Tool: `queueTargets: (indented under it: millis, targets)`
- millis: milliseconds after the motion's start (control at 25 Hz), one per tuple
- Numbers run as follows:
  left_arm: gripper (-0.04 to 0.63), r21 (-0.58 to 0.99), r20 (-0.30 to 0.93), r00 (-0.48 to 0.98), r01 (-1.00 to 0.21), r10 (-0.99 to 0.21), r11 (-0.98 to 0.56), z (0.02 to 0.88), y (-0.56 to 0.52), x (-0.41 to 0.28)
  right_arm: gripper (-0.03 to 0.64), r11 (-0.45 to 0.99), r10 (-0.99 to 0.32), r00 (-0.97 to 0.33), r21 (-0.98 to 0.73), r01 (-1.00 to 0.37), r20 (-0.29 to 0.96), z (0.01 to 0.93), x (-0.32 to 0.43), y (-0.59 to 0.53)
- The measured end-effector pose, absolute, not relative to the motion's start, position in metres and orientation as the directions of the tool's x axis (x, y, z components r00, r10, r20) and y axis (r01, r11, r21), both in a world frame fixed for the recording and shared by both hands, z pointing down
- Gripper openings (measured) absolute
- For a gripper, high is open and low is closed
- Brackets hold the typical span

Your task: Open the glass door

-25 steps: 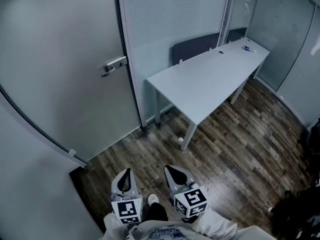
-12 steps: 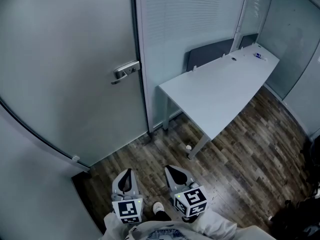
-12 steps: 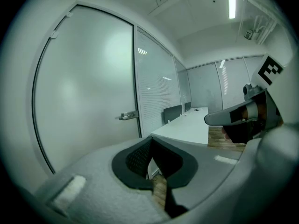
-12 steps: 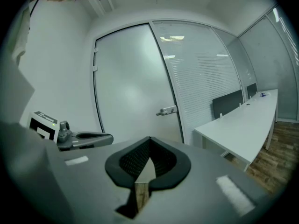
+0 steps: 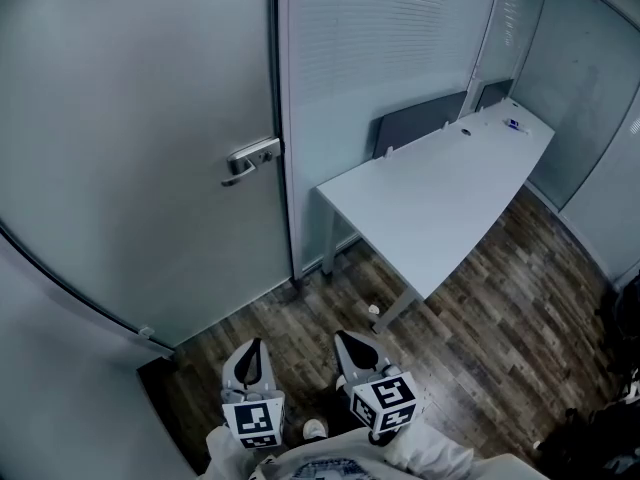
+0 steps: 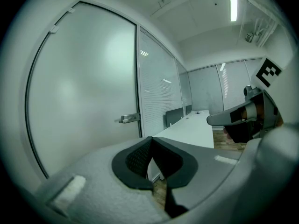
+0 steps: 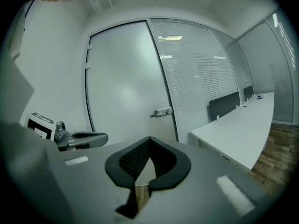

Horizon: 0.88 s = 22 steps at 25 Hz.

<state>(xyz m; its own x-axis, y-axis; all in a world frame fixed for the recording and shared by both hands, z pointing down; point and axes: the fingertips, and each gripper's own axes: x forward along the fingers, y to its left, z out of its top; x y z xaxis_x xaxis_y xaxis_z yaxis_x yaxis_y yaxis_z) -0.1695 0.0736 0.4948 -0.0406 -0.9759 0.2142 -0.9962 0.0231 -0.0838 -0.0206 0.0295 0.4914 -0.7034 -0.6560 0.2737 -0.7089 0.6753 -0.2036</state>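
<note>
- You face the frosted glass door (image 5: 130, 168), which stands shut in its frame ahead and to your left. Its metal lever handle (image 5: 250, 160) sits at the door's right edge, just beside the blind-covered glass partition (image 5: 390, 58).
- The left gripper (image 5: 254, 346) and right gripper (image 5: 348, 340) hang side by side low in front of you, over the wooden floor (image 5: 300, 318). Both are well apart from the handle and touch nothing.
- The fingers of both grippers are clenched tip to tip, with nothing between them.
- The step in hand looks like the approach: the lever is level and the door untouched.
- The next move likely calls for bringing one gripper up to the lever, either spreading its fingers to take it or pressing it down with them closed, then swinging the door. Which way it swings cannot be told from here.
- The only printed patterns are the black-and-white squares on the marker cubes (image 5: 253, 420). No brand or label shows on the door or handle.
- A small item (image 5: 513, 124) at the far end of the white surface (image 5: 440, 198) is too small to read.
</note>
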Motion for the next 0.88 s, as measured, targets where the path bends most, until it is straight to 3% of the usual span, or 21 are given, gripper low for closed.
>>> queueTargets:
  millis: [880]
  targets:
    - [0.003,-0.109,0.236,-0.263,-0.964,-0.935,0.243,0.499,-0.135,-0.223,0.006,0.84,-0.445,-0.855,-0.205,-0.502,0.267,0.495,-0.1,-0.202]
